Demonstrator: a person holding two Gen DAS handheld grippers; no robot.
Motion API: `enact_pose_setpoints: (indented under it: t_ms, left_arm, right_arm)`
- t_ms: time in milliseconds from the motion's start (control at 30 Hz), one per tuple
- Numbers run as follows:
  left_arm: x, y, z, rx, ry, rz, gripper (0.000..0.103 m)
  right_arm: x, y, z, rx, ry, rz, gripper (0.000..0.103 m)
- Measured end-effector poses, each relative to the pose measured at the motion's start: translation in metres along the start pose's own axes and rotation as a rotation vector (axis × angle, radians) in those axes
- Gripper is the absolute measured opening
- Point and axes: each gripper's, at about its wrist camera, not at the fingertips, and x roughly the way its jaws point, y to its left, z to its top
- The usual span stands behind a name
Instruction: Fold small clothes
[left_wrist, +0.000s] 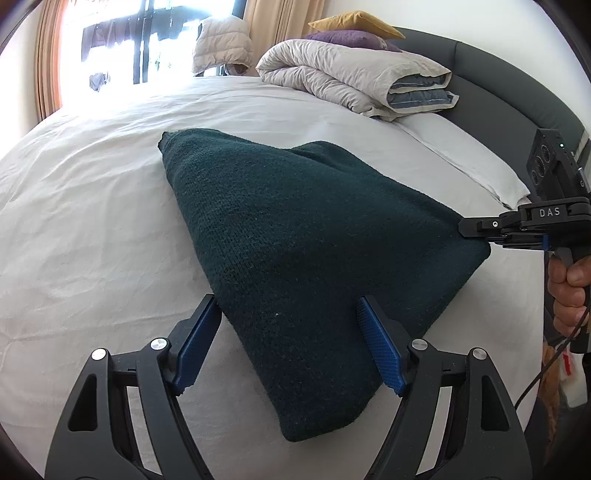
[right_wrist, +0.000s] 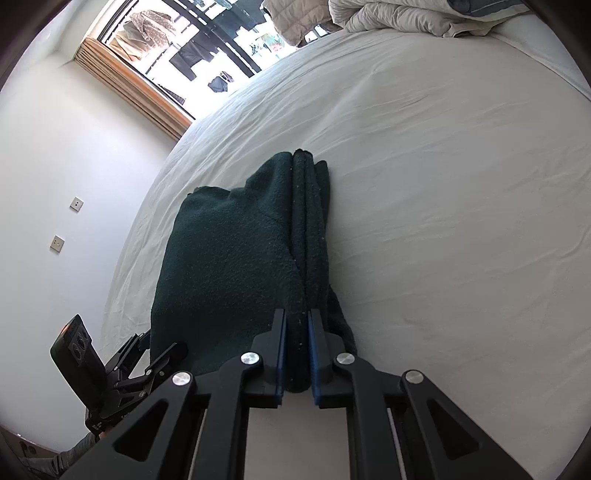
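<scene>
A dark green knitted garment (left_wrist: 295, 236) lies folded on the white bed sheet (left_wrist: 92, 221). My left gripper (left_wrist: 288, 314) is open, its blue pads on either side of the garment's near corner, not closed on it. My right gripper (left_wrist: 476, 230) comes in from the right and is shut on the garment's right corner. In the right wrist view the right gripper (right_wrist: 297, 332) pinches the stacked layers of the garment (right_wrist: 229, 258) between its blue pads, and the corner is lifted a little. The left gripper (right_wrist: 147, 358) shows at the lower left, by the garment's edge.
A folded beige and blue duvet (left_wrist: 354, 77) lies at the head of the bed with purple and yellow pillows (left_wrist: 354, 29) behind it. A dark headboard (left_wrist: 498, 81) curves along the right. A bright window (left_wrist: 129, 40) with curtains is beyond the bed.
</scene>
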Motion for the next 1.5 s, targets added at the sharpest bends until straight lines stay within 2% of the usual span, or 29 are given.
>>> enact_pose_setpoints:
  t_ms: [133, 233, 333, 433, 500, 633, 700, 800, 833, 900, 933, 967, 1000, 1033, 1067, 1133, 1233, 1333, 1367, 1433, 1500]
  left_arm:
    - [0.01, 0.002, 0.0, 0.0, 0.039, -0.011, 0.075]
    - [0.007, 0.0, 0.0, 0.004, 0.029, -0.01, 0.075]
    - [-0.01, -0.002, 0.008, 0.012, -0.053, -0.001, 0.075]
    - [-0.022, -0.01, 0.026, 0.071, -0.132, 0.025, 0.075]
    - [-0.012, -0.015, 0.043, 0.109, -0.118, 0.049, 0.075]
    - [0.036, -0.013, 0.064, 0.118, -0.005, 0.112, 0.075]
    - [0.045, -0.006, 0.063, 0.078, -0.009, 0.1, 0.078]
    - [0.046, -0.004, 0.062, 0.077, -0.022, 0.09, 0.079]
    - [0.048, -0.002, 0.063, 0.073, -0.02, 0.082, 0.079]
    - [0.051, 0.004, 0.062, 0.055, -0.019, 0.06, 0.079]
    - [0.052, 0.006, 0.062, 0.048, -0.023, 0.054, 0.079]
    - [0.052, 0.008, 0.059, 0.044, -0.029, 0.052, 0.079]
    - [0.052, 0.009, 0.058, 0.044, -0.033, 0.052, 0.079]
    - [0.051, 0.008, 0.058, 0.046, -0.033, 0.056, 0.079]
    - [0.049, 0.008, 0.056, 0.042, -0.032, 0.059, 0.079]
    - [0.042, 0.009, 0.052, 0.022, -0.031, 0.049, 0.079]
    - [0.039, 0.013, 0.042, -0.013, 0.001, 0.043, 0.079]
    - [0.045, 0.013, 0.028, -0.033, 0.075, 0.017, 0.08]
    - [0.05, 0.014, 0.024, -0.043, 0.103, -0.005, 0.08]
    - [0.051, 0.014, 0.022, -0.043, 0.096, -0.005, 0.081]
    - [0.053, 0.012, 0.022, -0.032, 0.102, 0.004, 0.082]
  right_arm:
    - [0.004, -0.022, -0.012, 0.054, -0.002, -0.007, 0.007]
    - [0.007, -0.026, -0.021, 0.059, -0.004, -0.015, 0.006]
    - [0.0, -0.023, -0.023, 0.056, -0.031, -0.024, 0.006]
    - [-0.001, -0.02, -0.025, 0.04, -0.034, -0.042, 0.006]
    - [-0.002, -0.017, -0.028, 0.034, -0.038, -0.048, 0.006]
    - [0.008, -0.023, -0.031, 0.035, -0.023, -0.052, 0.006]
    - [0.012, -0.026, -0.032, 0.038, -0.01, -0.054, 0.006]
    - [0.009, -0.017, -0.031, -0.003, 0.014, -0.059, 0.007]
    - [0.008, -0.014, -0.031, -0.021, 0.036, -0.07, 0.008]
    - [-0.002, -0.001, -0.027, -0.076, 0.051, -0.156, 0.015]
    - [-0.01, 0.006, -0.024, -0.097, 0.033, -0.216, 0.027]
    - [-0.017, 0.012, -0.018, -0.115, 0.004, -0.271, 0.031]
    - [-0.024, 0.018, -0.012, -0.119, -0.03, -0.286, 0.031]
    - [-0.029, 0.023, -0.004, -0.107, -0.059, -0.246, 0.031]
    - [-0.028, 0.028, 0.004, -0.092, -0.068, -0.169, 0.031]
    - [-0.015, 0.041, 0.02, -0.088, -0.062, -0.048, 0.031]
    - [0.017, 0.059, 0.045, -0.117, -0.062, 0.028, 0.031]
    - [0.06, 0.055, 0.069, -0.032, 0.003, 0.149, 0.031]
    - [0.074, 0.054, 0.071, -0.019, 0.016, 0.152, 0.031]
    - [0.097, 0.048, 0.07, -0.018, 0.048, 0.093, 0.031]
    - [0.105, 0.036, 0.064, -0.002, 0.05, 0.123, 0.028]
